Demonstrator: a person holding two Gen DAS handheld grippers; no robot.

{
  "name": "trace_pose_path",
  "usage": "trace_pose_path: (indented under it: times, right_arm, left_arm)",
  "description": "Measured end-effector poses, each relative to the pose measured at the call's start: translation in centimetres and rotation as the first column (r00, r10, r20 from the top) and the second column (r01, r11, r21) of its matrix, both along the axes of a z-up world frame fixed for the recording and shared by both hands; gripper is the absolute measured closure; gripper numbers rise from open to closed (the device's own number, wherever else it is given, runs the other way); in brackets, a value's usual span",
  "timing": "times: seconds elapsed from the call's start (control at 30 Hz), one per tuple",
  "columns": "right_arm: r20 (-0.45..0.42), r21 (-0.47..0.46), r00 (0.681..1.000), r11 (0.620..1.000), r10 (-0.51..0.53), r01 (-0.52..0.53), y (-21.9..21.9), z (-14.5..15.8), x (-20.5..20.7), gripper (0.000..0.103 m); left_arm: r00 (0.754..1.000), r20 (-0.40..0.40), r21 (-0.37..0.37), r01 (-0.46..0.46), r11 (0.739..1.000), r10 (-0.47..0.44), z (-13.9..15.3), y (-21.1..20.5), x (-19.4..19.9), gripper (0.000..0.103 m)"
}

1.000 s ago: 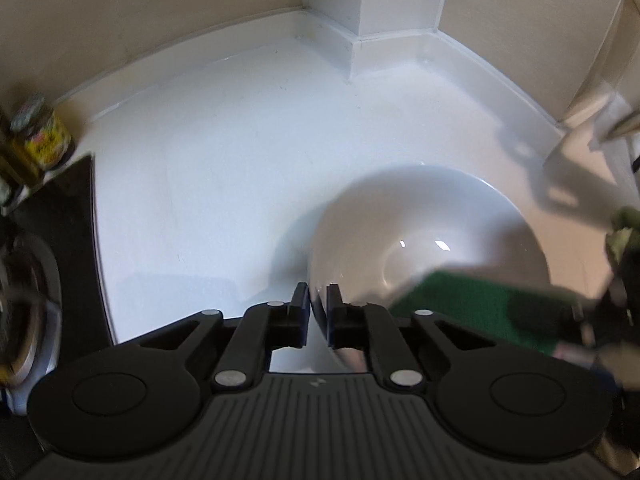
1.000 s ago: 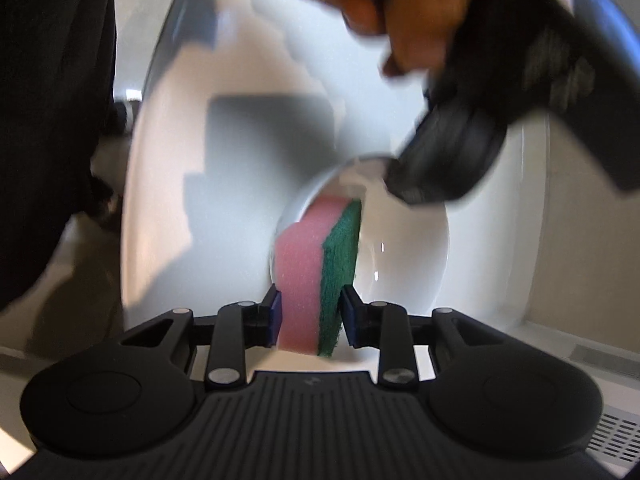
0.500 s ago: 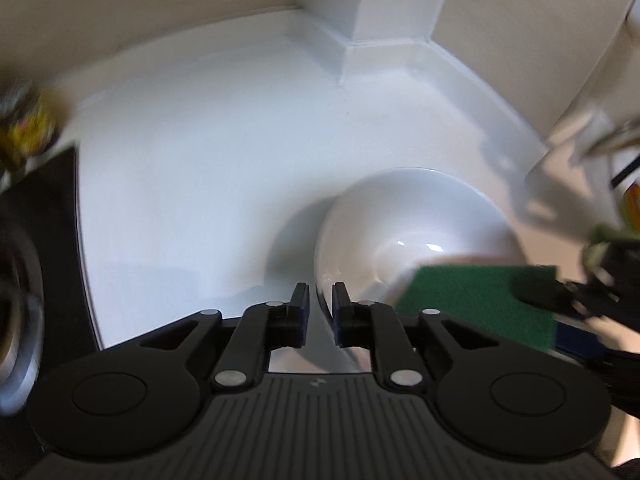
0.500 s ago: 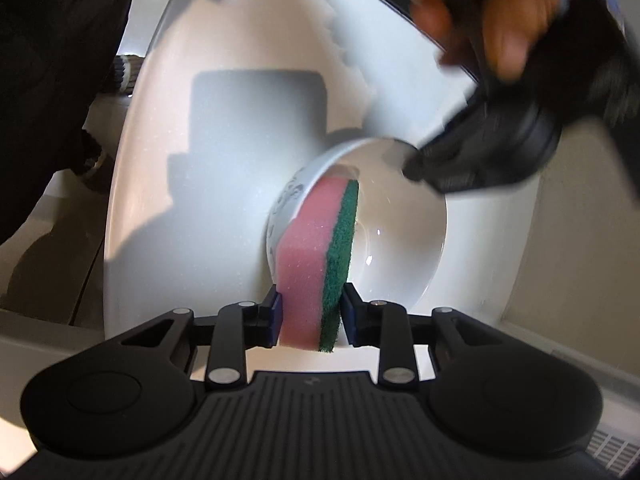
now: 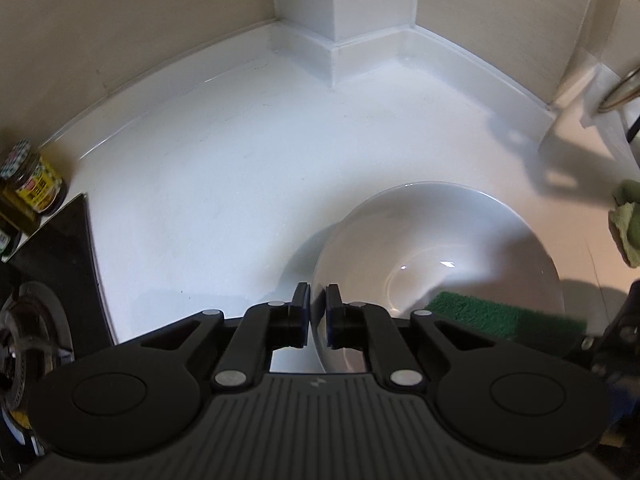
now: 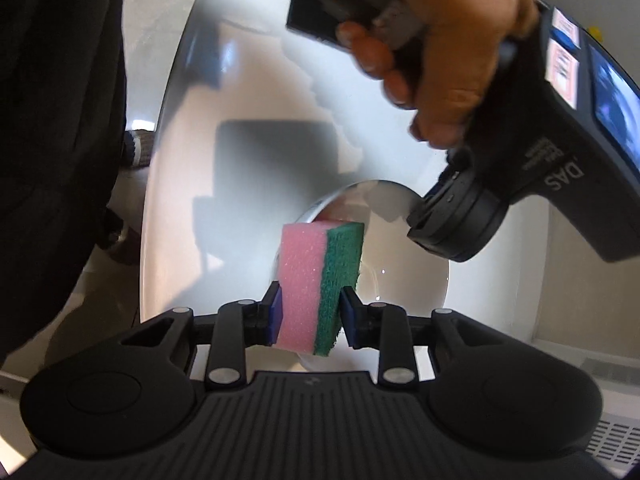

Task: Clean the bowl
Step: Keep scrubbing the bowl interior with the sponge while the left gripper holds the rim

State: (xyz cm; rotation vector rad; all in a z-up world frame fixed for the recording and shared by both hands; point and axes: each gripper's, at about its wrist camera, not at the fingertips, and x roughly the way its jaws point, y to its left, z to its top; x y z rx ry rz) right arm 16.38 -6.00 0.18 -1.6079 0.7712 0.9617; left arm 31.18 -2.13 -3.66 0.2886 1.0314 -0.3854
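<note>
Now, with the left hand-held gripper pinched shut on the near rim of the glossy white ceramic bowl on the white bench, the right hand-held gripper, clamping the pink-and-green sponge, should press green side against the inner wall.

White counter lies open left of the bowl — walls close the far corner. A jar (left edge) crowds the stove.

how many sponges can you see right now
1. The pink and green sponge is clamped in the right tongs, over the white bowl. Others may sit outside both views.
</note>
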Motion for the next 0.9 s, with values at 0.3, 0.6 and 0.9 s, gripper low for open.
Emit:
trace_pose_path:
  times: [0.3,0.6,0.9]
  right_arm:
    - [0.074,-0.133,0.997,0.991,0.030,-0.020,-0.6,-2.1,0.4,0.077]
    - [0.078,-0.101,0.997,0.995,-0.003,0.011,-1.1,-1.9,-0.1,0.076]
    - [0.066,-0.078,0.998,0.997,-0.010,0.015,-0.6,-1.9,-0.1,0.076]
  left_arm:
    - [1.000,0.005,-0.002,0.020,1.000,-0.020,-0.1,-0.3,0.0,0.093]
    - [0.997,0.035,-0.002,-0.063,0.998,0.064,1.0,0.4,-2.1,0.084]
    - [0.997,0.061,0.023,-0.041,0.999,0.040,0.3,-0.1,-2.3,0.091]
